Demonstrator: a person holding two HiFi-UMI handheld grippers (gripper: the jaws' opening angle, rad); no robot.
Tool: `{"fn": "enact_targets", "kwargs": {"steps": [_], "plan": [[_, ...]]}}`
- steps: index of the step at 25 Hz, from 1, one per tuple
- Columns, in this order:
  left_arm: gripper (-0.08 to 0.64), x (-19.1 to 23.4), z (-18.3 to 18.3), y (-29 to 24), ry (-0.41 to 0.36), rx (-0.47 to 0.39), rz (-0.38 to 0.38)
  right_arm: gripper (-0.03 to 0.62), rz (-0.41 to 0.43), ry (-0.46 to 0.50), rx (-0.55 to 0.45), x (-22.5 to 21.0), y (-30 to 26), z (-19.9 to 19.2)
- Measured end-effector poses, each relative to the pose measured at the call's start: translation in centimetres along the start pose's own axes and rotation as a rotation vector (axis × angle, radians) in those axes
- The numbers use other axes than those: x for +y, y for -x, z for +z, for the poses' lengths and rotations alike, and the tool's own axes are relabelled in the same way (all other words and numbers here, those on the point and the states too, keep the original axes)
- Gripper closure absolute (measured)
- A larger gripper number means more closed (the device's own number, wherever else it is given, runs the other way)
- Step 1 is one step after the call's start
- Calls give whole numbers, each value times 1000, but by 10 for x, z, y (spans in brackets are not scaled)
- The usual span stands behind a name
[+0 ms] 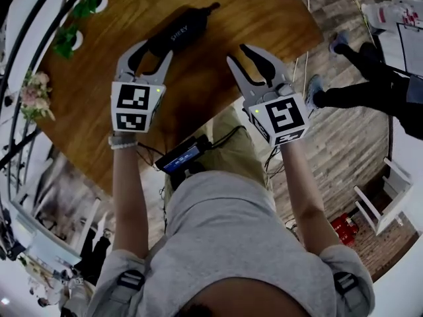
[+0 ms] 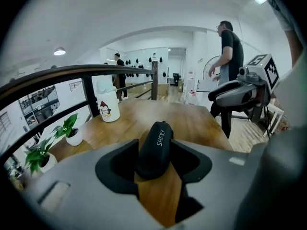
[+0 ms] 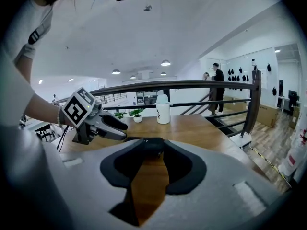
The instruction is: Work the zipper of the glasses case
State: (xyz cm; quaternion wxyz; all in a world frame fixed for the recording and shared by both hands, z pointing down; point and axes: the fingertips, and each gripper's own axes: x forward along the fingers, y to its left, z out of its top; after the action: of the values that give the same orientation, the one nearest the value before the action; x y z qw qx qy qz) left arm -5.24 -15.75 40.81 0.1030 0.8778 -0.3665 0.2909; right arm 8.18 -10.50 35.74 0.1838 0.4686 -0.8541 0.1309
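Observation:
A black zippered glasses case (image 1: pixel 178 30) lies slantwise on the wooden table (image 1: pixel 264 18). My left gripper (image 1: pixel 157 50) reaches over its near end. In the left gripper view the case (image 2: pixel 154 147), with white lettering on top, sits between the two dark pads (image 2: pixel 117 164) with a gap on each side, so the jaws are open around it. My right gripper (image 1: pixel 236 53) hovers to the right of the case, open with nothing between its fingers. In the right gripper view the case's end (image 3: pixel 146 144) shows just beyond the jaws, with the left gripper (image 3: pixel 103 122) beside it.
A white bottle with a penguin print (image 2: pixel 108 105) and two small potted plants (image 2: pixel 72 131) stand at the table's far side by a dark railing (image 2: pixel 86 73). A person (image 2: pixel 231 51) stands past the table's right edge. A cable and a small screen device (image 1: pixel 182 157) hang below the near edge.

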Motion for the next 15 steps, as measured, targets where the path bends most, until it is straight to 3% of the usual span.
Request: {"fn": "enact_targets", "kwargs": {"steps": [9, 15], "plan": [[327, 8, -10, -21, -14, 46, -4, 471, 33, 5, 43, -13, -30, -15], [322, 4, -14, -31, -2, 63, -47, 471, 64, 62, 87, -22, -49, -26]]}}
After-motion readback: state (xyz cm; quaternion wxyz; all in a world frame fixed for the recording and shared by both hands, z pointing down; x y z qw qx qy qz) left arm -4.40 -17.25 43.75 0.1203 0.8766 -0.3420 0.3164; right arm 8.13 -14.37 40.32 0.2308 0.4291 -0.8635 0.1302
